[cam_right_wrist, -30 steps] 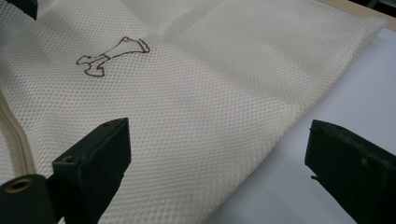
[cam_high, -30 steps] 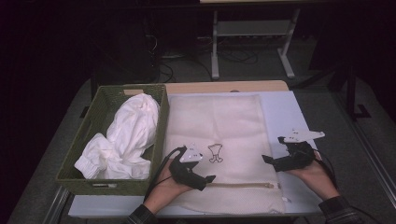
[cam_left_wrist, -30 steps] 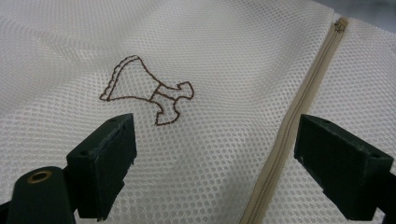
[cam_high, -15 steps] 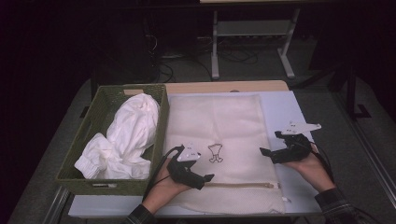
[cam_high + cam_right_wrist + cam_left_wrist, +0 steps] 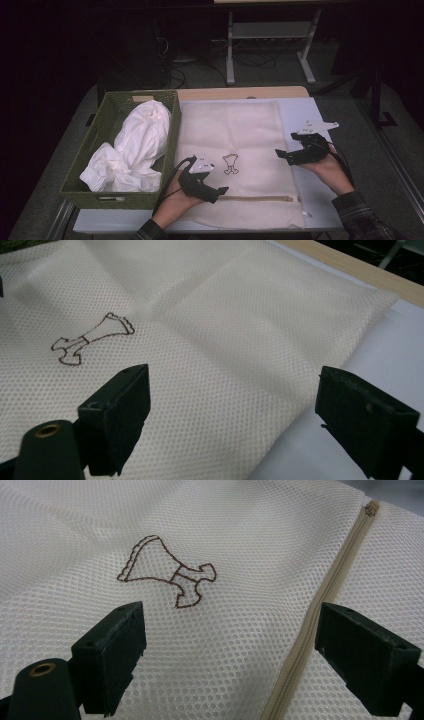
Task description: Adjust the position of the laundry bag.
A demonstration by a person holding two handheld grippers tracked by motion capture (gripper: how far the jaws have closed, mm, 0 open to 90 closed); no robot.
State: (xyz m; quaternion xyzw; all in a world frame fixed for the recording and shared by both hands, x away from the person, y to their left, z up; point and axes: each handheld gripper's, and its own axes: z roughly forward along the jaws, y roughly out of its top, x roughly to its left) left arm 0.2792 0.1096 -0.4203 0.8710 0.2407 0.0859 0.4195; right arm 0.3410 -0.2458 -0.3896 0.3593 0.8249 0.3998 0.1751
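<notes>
We saw the left gripper (image 5: 220,191) low over the mesh bag (image 5: 235,150), its jaws spread wide with nothing between them. The bag's tan zipper (image 5: 320,605) ran just under its right jaw, and the little brown stitched picture (image 5: 167,575) sat just ahead. We could not tell if the jaw tips touched the mesh.

The right gripper (image 5: 285,156) hung over the bag's right edge with nothing in it. Its jaws were wide apart but had just been closing a little. Under it the mesh ended and the pale table cover (image 5: 380,355) began.

The bag lay flat in the middle of the table. Its near end reached almost to the table's front edge. To the left stood a green basket (image 5: 170,145), touching the bag's side, with white cloth (image 5: 135,145) piled inside. On the right the cover stayed bare out to the table's edge.
</notes>
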